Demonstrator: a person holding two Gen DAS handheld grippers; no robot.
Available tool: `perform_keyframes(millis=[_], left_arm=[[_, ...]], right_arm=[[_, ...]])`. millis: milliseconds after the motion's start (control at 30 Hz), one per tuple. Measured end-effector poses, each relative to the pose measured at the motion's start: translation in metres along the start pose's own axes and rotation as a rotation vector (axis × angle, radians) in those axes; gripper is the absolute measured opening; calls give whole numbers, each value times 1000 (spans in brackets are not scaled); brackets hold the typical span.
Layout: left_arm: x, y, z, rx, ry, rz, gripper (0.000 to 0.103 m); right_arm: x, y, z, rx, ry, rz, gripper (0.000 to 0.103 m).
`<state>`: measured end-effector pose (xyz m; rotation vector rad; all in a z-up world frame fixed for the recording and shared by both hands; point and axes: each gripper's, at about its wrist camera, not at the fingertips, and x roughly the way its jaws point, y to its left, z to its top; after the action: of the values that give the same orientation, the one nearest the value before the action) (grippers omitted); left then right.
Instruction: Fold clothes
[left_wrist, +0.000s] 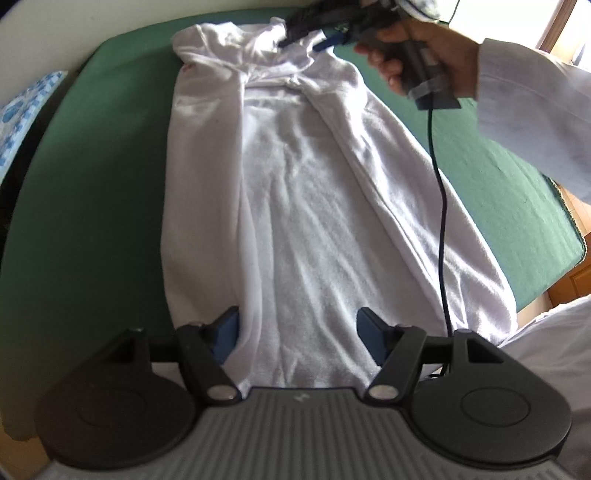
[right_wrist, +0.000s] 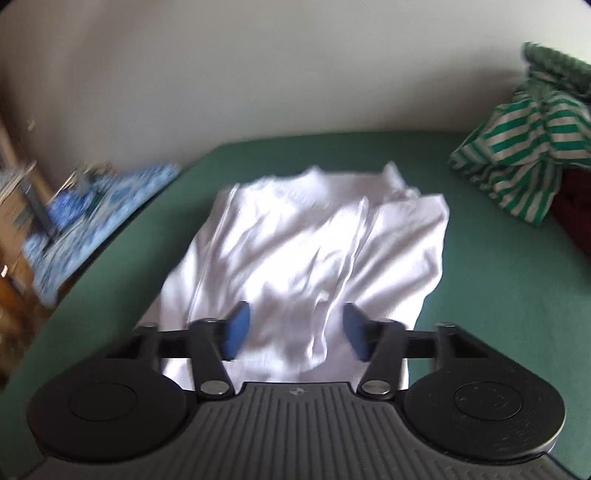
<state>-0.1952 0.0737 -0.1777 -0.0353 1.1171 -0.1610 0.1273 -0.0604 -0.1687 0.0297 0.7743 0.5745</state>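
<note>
A white garment lies lengthwise on the green bed, both long sides folded in over the middle. My left gripper hangs open over its near end, and the blue pads straddle the cloth without pinching it. At the far end a person's hand holds my right gripper just over the collar area. In the right wrist view the right gripper stands open above the rumpled white garment, with nothing pinched between its pads.
A heap of green-and-white striped clothes and something dark red sit on the bed at the right. A blue patterned cloth lies at the left edge. A black cable hangs across the garment. A wall runs behind.
</note>
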Motion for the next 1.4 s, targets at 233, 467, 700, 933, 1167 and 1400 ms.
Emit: perform_keyframes(millis=[233, 467, 700, 933, 1167, 1400], left_arm=[[-7, -3, -8, -57, 8, 45, 70], [-3, -10, -17, -59, 24, 86, 71], [-10, -11, -20, -107, 5, 21, 67], [-18, -17, -23, -24, 7, -13, 75], [-49, 4, -31, 0, -33, -103, 79], [-66, 50, -50, 83, -64, -90, 91]], right_arm=[[10, -18, 19, 150, -48, 6, 36], [80, -25, 65, 171, -72, -76, 31], [87, -42, 71, 217, -64, -145, 4], [47, -46, 58, 187, -147, -83, 37], [31, -48, 8, 233, 73, 3, 13], [-49, -3, -33, 196, 89, 137, 22]])
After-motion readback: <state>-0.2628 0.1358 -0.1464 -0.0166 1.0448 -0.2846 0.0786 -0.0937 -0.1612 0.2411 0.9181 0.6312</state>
